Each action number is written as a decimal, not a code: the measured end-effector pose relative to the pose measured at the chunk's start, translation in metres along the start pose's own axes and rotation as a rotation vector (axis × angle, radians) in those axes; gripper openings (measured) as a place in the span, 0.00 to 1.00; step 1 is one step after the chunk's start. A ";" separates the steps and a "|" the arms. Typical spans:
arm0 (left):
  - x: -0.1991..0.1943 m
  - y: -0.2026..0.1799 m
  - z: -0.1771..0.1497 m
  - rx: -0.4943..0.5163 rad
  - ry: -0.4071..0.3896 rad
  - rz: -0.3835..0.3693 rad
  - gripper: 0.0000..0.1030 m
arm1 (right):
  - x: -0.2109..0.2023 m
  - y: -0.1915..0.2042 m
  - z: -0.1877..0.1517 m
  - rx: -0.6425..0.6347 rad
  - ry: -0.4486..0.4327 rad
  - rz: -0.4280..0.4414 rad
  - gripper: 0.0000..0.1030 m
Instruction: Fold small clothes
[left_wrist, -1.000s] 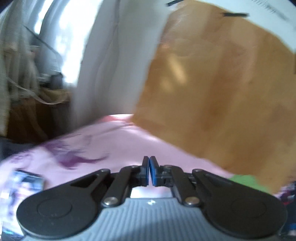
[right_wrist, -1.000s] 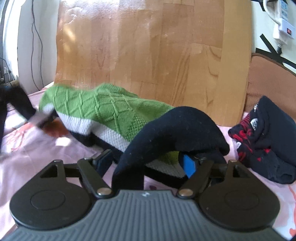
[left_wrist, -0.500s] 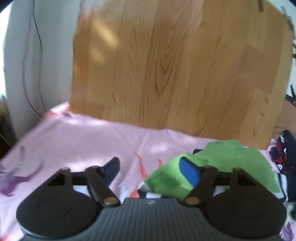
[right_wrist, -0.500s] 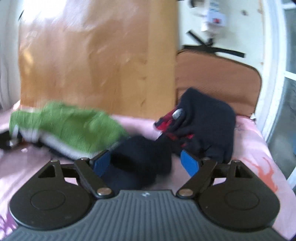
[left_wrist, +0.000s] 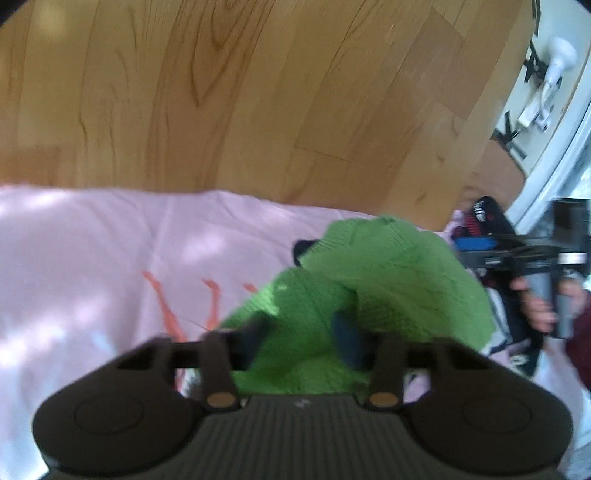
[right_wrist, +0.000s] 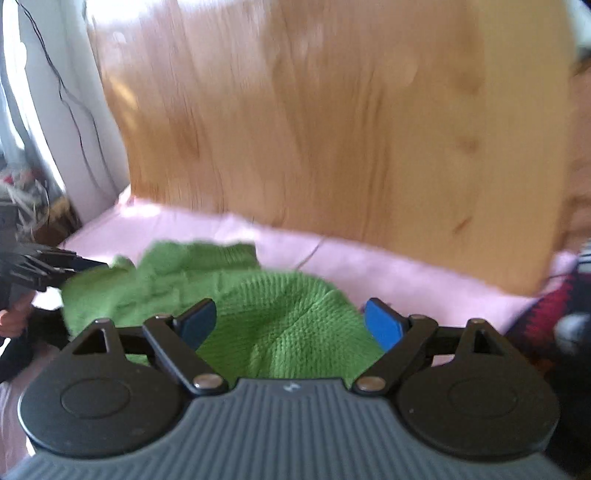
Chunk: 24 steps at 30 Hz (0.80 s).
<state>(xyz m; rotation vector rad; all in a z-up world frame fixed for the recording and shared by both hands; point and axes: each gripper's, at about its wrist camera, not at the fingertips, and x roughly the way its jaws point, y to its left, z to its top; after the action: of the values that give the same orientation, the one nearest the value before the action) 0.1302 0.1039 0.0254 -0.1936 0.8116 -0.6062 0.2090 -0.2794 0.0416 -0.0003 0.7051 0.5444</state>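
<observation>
Left gripper (left_wrist: 301, 334): its jaws are standing apart, with green knit lying in the gap between the blue pads (left_wrist: 347, 341); nothing is being clamped.
Right gripper (right_wrist: 291, 325): its jaws are standing wide apart, and the knit is bulging up between the two blue pads (right_wrist: 384, 326) without being pinched.
Green knit sweater (left_wrist: 369, 291): it is lying crumpled on the pink bed sheet (left_wrist: 92, 258), directly in front of both grippers and partly under their fingers. In the right wrist view, the sweater (right_wrist: 258, 314) is spreading from the gripper gap toward the far left.
Sweater trim: a white and dark band is showing at the right near edge in the left wrist view.
Dark garment (left_wrist: 487, 221): it is lying at the right of the sweater, black with red pattern; in the right wrist view it is sitting at the right edge (right_wrist: 546, 317).
Opposite gripper views: the right gripper is appearing at the right of the left wrist view, held in a hand (left_wrist: 543, 306); the left gripper is appearing at the far left edge of the right wrist view, its tip touching the sweater's left edge.
Sheet print: orange-red marks (left_wrist: 166, 306) are showing on the sheet left of the sweater; no legible writing.
Backdrop: a wooden panel (left_wrist: 240, 92) is standing behind the bed.
Containers: cannot tell; both views are blurred.
</observation>
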 end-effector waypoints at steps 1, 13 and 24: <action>0.002 -0.001 -0.003 -0.001 0.004 -0.024 0.02 | 0.020 -0.005 0.004 0.005 0.044 0.018 0.87; -0.075 -0.051 -0.032 0.128 -0.187 -0.081 0.02 | -0.045 0.023 -0.030 -0.061 -0.097 0.178 0.17; -0.058 -0.053 -0.002 0.217 -0.119 0.108 0.55 | -0.107 0.057 -0.155 0.126 -0.038 0.205 0.17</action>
<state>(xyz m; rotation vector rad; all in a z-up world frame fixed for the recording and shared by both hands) 0.0754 0.0945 0.0806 0.0128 0.6319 -0.5711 0.0194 -0.3093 -0.0010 0.2012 0.7054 0.6936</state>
